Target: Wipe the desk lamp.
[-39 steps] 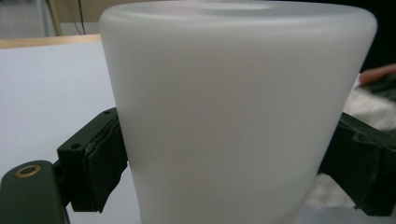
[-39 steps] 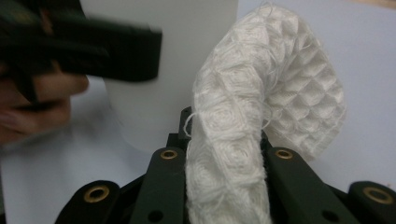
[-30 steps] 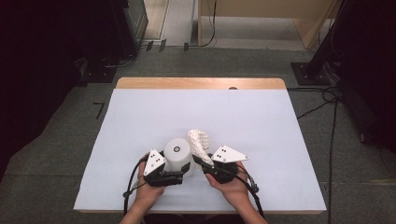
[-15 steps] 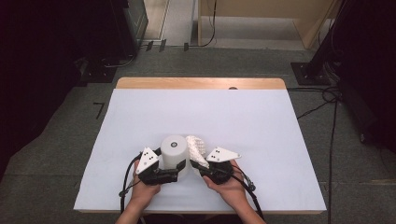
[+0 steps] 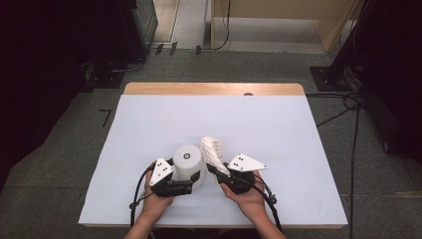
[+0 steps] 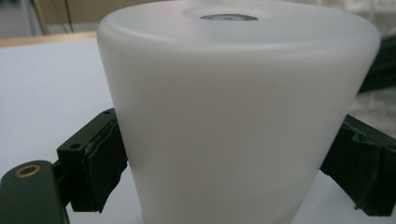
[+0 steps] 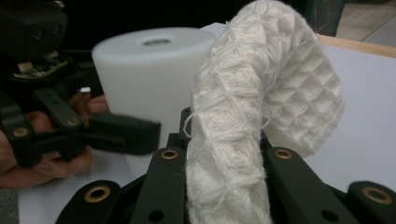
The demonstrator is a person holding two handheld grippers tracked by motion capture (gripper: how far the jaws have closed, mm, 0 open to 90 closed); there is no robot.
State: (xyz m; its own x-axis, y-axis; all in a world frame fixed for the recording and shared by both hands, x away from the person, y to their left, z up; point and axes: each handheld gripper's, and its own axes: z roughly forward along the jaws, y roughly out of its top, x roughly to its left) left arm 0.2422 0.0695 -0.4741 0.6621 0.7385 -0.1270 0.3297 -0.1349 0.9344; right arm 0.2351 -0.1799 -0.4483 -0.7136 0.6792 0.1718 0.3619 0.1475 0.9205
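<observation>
While your left gripper (image 5: 191,180) clamps the white cup (image 5: 188,163) standing upside down near the table's (image 5: 298,149) front edge, your right gripper (image 5: 213,169) pinches the waffle-weave cloth (image 5: 213,152) just beside it.

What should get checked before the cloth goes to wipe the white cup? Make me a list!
1. Left gripper squeezes the white cup on both sides: ok, its pads press the wall.
2. Cup stands upside down on the table, level: ok.
3. Right gripper is shut on the white waffle cloth: ok, the cloth is pinched between its jaws.
4. Cloth reaches the cup: not ok, in the high view a small gap shows between them.
5. Enough loose cloth sticks out for wiping: ok, a curled end rises past the jaws.
6. Cup is dirty or wet: cannot tell.
</observation>
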